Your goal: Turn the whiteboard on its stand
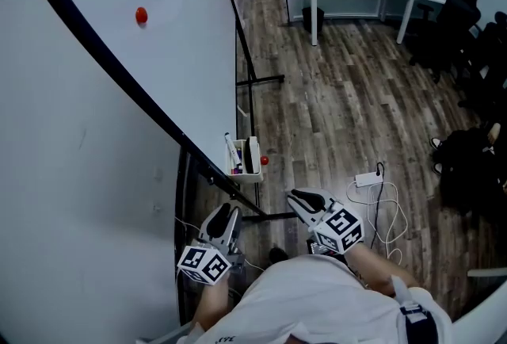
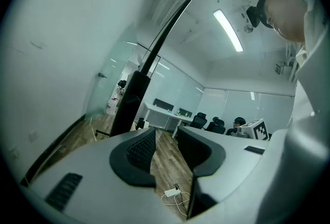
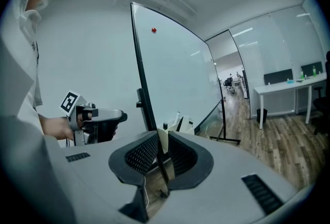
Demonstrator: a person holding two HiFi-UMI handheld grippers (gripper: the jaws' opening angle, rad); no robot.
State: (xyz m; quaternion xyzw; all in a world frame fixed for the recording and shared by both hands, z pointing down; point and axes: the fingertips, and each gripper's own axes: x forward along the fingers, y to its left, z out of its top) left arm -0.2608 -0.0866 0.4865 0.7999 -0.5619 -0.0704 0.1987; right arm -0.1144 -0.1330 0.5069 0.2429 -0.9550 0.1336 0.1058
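White board, black frame, and that is what I'm watching: the whiteboard (image 1: pixel 158 57) stands on its stand ahead of me and to my left. Its long side runs away across the room, its writing face, with a red magnet (image 1: pixel 141 15) on it, turned to my right. The near end is the one that matters, where the marker tray (image 1: pixel 245 160) hangs low on the face and the black upright edge drops toward the stand's foot (image 1: pixel 265 215). Left gripper (image 1: pixel 224 217) is the closer of the two in the head view, just short of that near corner. Its fingers are spread with nothing between them, only floorboards and a power strip (image 1: pixel 366 178) showing through the gap. From its own view the dark edge rises ahead and to the left of the jaws, so it isn't lined up yet. Right gripper (image 1: pixel 303 198) sits further out on the face side, also spread and holding nothing. In its view the thin black upright shows through the gap between its pads, but it looks to stand beyond them and neither pad presses on it. My read is that the turn has to be made from this near edge, since the far end is well out of reach. The left would need to come across to the left to meet the frame, while the right is already pointed at it. Nothing is touching the board yet.
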